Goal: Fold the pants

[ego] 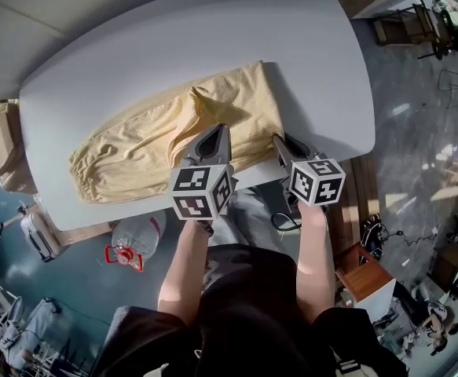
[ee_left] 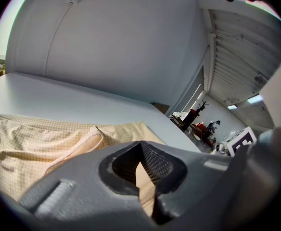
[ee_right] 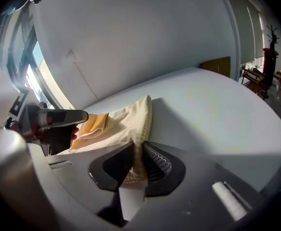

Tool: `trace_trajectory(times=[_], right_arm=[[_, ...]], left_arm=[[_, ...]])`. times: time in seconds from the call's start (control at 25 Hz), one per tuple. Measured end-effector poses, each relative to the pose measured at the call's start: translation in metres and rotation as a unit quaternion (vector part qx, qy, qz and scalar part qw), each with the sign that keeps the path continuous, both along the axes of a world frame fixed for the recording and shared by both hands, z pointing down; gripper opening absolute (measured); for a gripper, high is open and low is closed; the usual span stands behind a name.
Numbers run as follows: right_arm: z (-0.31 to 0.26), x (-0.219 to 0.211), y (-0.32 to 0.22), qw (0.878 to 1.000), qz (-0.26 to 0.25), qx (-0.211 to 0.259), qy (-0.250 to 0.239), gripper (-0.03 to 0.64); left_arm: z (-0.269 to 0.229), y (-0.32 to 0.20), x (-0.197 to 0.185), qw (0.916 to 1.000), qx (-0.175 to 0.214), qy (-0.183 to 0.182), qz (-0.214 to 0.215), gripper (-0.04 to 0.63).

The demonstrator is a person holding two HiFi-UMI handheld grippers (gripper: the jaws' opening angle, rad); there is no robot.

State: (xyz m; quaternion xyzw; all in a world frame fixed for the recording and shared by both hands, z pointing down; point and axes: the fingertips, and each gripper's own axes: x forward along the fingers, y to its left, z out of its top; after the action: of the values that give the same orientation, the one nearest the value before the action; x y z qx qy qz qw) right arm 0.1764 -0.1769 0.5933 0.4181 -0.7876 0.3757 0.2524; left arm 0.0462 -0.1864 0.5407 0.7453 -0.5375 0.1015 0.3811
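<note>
Two grips sit on one edge, and the coming move turns on that. The pants (ego: 134,144) lie flat on the bench (ego: 174,38), with their long axis slanting from a gathered end at near left to a straight end at far right in the head view. Both tools bite the near long edge, toward the right end.

The left hand-held gripper (ego: 219,132) has its jaws drawn together on a pinch of yellow cloth. Its own view shows a sliver of fabric running down between the pads, and the rest of the garment spreads ahead and to its left. The right hand-held gripper (ego: 280,141) is at the near right corner, just beside the left one. Its pads are closed on a bunched fold of the same cloth, which rises out of the jaws and runs away over the bench.

Nearly all of the pants therefore lie forward and to the left of the two tools, and only the pinched hem is at the tips. A small ridge of cloth stands up just beyond the left tool. The right hand is nearer the straight end and the left hand nearer the middle. No tool is near the gathered end.

I judge the fold will carry this gripped edge over the body of the pants, so the two hands must travel together to keep the edge taut and the cloth from skewing.
</note>
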Motion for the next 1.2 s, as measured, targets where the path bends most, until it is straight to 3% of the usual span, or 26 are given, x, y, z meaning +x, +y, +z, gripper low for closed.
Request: trace_trajectory(times=[0.4,0.52,0.76,1.2], right_arm=[[-0.006,0.122,0.007,0.995,0.093,-0.002,0.021,0.060],[-0.007,0.137,0.012,0.995,0.099,-0.005,0.014,0.058],[-0.030,0.131,0.009,0.996,0.089,0.027,0.009,0.054],[-0.123,0.073,0.003,0.993,0.012,0.119,0.023,0.054]], left_arm=[[-0.004,-0.019,0.121,0.9951,0.008,0.016,0.097,0.005],[-0.008,-0.016,0.137,0.9936,0.012,0.016,0.111,0.005],[-0.019,-0.006,0.122,0.9952,0.024,0.011,0.094,0.005],[-0.065,0.017,0.048,0.9971,0.072,0.015,0.021,0.005]])
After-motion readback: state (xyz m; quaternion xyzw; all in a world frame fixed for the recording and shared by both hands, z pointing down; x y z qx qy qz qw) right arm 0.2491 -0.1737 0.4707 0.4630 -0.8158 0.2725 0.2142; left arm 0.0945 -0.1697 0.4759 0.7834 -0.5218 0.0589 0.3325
